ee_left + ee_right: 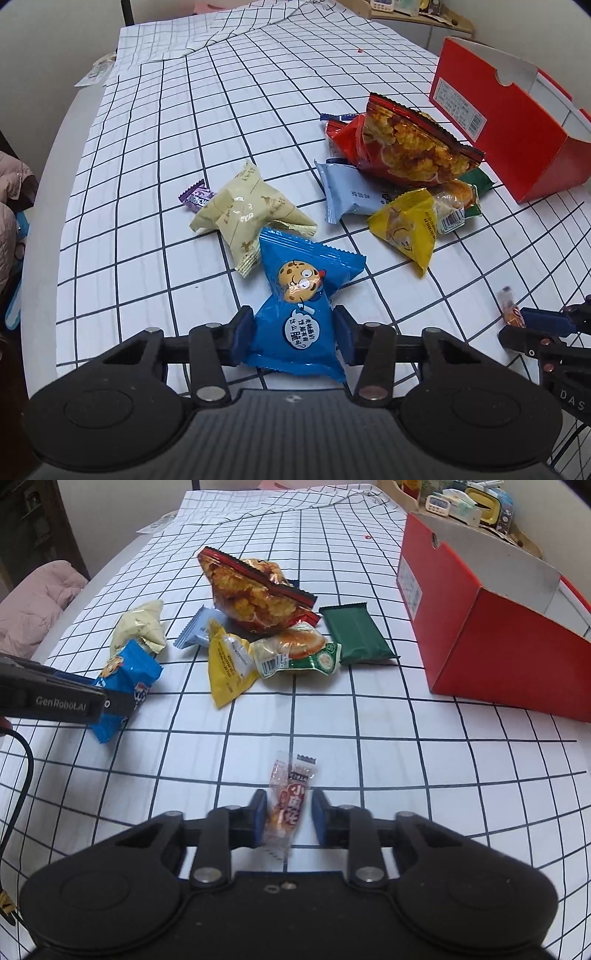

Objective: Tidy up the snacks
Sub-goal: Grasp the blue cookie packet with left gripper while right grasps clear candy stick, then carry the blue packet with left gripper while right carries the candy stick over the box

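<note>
Checked tablecloth (406, 760), "GenRobot.AI" hand-held gripper (122, 701)

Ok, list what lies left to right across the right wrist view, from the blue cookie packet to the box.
Blue cookie packet → yellow packet → bun packet → green packet → red box.

Blue cookie packet (295, 310), red box (480, 642), white-and-black checked cloth (155, 177).
</note>
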